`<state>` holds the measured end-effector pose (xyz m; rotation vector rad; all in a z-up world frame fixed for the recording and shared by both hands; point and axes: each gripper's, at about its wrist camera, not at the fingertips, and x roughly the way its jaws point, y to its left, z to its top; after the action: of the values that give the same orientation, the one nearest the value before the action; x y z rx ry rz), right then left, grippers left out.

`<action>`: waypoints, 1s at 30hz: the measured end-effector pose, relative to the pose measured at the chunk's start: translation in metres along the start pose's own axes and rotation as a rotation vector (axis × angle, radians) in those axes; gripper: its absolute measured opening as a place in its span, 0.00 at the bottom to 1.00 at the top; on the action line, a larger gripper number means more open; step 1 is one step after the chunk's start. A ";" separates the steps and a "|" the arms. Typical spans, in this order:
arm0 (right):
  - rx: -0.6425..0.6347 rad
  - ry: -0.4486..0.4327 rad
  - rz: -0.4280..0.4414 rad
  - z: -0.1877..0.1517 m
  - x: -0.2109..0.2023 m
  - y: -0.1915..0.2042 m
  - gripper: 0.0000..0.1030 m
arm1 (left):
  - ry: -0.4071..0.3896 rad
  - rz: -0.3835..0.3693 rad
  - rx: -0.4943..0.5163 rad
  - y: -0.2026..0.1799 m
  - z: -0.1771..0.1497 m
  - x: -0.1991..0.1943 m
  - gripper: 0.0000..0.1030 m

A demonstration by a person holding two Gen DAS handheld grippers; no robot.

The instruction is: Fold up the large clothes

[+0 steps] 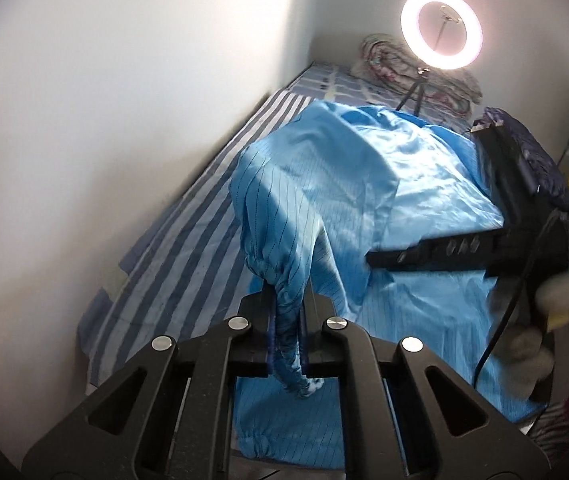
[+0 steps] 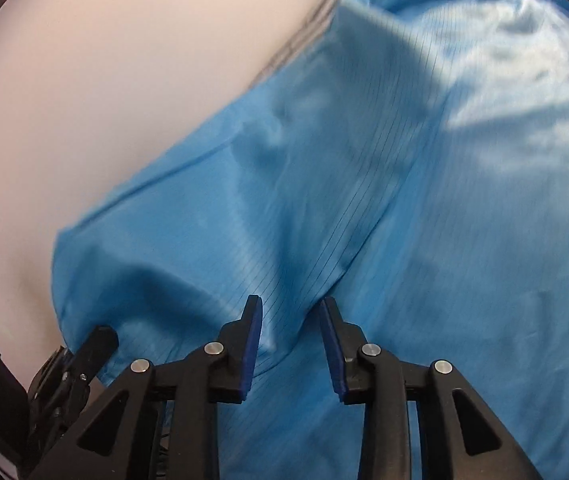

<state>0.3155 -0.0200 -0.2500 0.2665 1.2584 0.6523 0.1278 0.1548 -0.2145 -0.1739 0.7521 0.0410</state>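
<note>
A large light-blue pinstriped garment (image 1: 404,184) lies spread over a bed with a blue-and-white striped sheet (image 1: 188,216) beside a white wall (image 1: 124,80). The left gripper (image 1: 286,320) is clamped on the garment's gathered elastic cuff (image 1: 284,292), lifting that sleeve off the bed. The right gripper (image 2: 290,320) has its blue-padded fingers (image 2: 253,320) spread apart over a fabric ridge; whether the pads touch the cloth is hard to tell through the blur. A glowing ring light on a tripod (image 1: 441,29) stands by a folded floral quilt (image 1: 396,64).
</note>
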 end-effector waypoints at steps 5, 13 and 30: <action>0.019 -0.074 -0.071 0.023 -0.028 -0.016 0.29 | -0.048 -0.013 0.023 0.005 0.013 -0.023 0.05; 0.108 -0.047 -0.075 0.056 0.006 -0.034 0.29 | -0.213 0.057 0.188 -0.006 0.034 -0.079 0.05; 0.190 -0.113 0.110 0.127 0.020 -0.054 0.33 | -0.255 0.083 0.480 -0.034 0.001 -0.091 0.05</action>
<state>0.4549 -0.0305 -0.2553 0.5254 1.2041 0.6033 0.0652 0.1237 -0.1464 0.3154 0.4958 -0.0387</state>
